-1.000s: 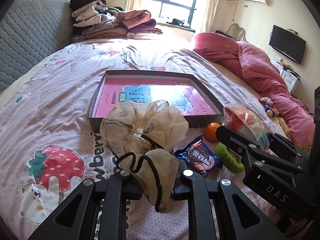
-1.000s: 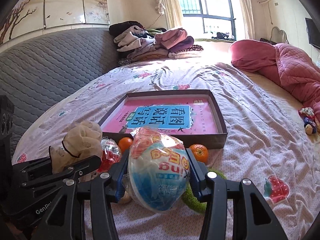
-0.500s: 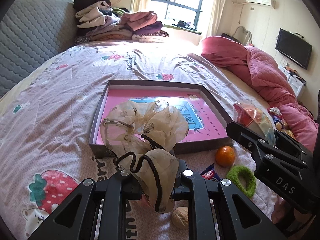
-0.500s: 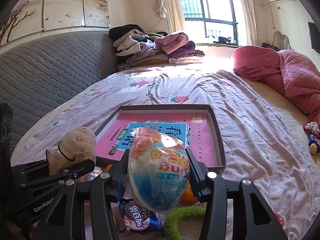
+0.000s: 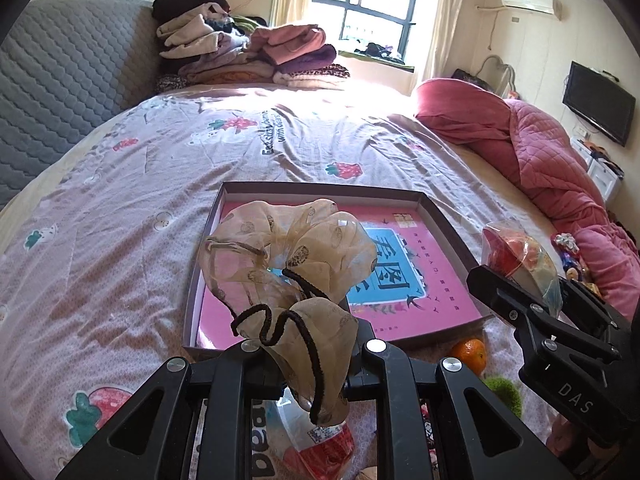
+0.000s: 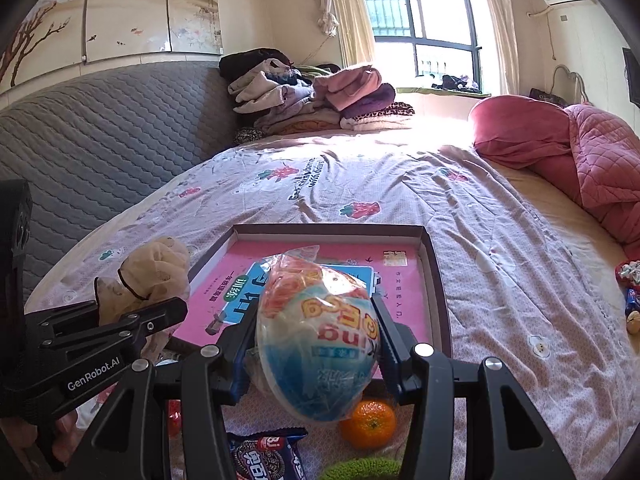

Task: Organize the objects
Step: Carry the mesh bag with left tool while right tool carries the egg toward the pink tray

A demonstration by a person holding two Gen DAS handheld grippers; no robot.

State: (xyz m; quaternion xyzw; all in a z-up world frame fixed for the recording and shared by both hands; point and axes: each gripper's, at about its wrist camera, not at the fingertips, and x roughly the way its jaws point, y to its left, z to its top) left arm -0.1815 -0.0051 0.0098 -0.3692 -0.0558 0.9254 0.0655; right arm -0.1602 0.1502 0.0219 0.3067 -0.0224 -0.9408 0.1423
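Note:
My left gripper (image 5: 310,350) is shut on a beige sheer scrunchie (image 5: 288,264) with a black elastic cord, held above the near edge of a shallow box (image 5: 444,216) lined with a pink and blue sheet. My right gripper (image 6: 316,344) is shut on a wrapped egg-shaped toy (image 6: 318,332), coloured orange, white and blue, which hangs before the same box (image 6: 434,256). In the left wrist view the right gripper (image 5: 532,292) and its egg toy (image 5: 516,256) show at the right. The right wrist view shows the scrunchie (image 6: 152,276) at the left.
On the bedsheet below lie an orange (image 6: 368,424), a cookie packet (image 6: 264,456), a green hair tie (image 6: 360,470) and a red-and-white packet (image 5: 316,440). Folded clothes (image 5: 248,56) are stacked at the bed's far end. A pink quilt (image 5: 552,160) lies right, and a grey padded headboard (image 6: 100,128) left.
Both grippers have moved forward and slightly up with their loads, toward the box. The loose items on the sheet have slid lower in both views.

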